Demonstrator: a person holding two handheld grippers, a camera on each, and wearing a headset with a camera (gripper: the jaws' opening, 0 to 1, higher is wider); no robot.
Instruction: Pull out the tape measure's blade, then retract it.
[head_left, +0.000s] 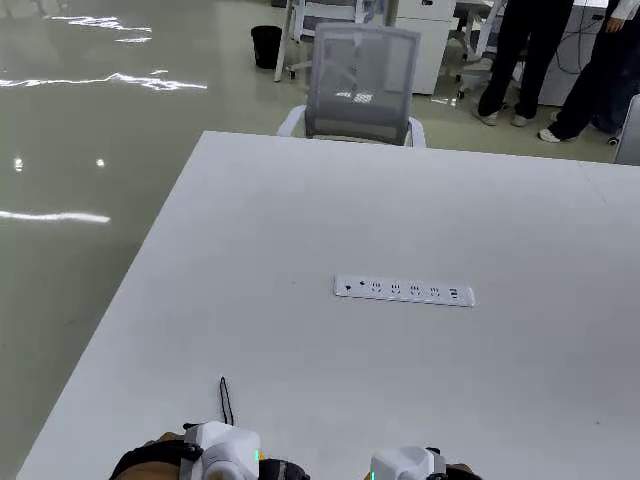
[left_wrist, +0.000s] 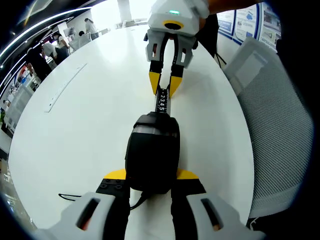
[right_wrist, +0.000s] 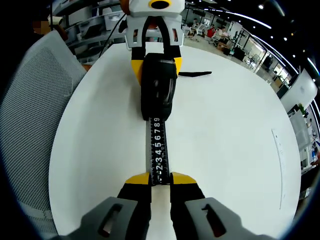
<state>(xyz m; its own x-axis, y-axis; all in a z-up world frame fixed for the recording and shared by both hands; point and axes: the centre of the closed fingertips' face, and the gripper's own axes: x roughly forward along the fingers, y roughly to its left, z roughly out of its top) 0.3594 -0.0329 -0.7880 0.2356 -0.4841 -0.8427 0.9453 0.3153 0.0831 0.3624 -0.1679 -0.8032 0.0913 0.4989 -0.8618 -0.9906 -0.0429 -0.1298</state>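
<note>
Surroundings: power strip (head_left: 404, 291) at 12 o'clock on the white table (head_left: 300, 220), mesh chair (head_left: 360, 85) beyond.
Left gripper (left_wrist: 151, 175): jaws clamped around the tape measure (left_wrist: 152, 152).
Right gripper (right_wrist: 160, 179): jaws pinching the blade (right_wrist: 158, 150) at its tip.
Tape measure: lying between both grippers, short blade stretch running toward 6 o'clock in the right gripper view.

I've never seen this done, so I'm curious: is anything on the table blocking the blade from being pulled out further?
Nothing visible does. The right gripper is shut on the blade, the left gripper holds the case, and only white table lies along the pull. The strap lies off to one side.
</note>
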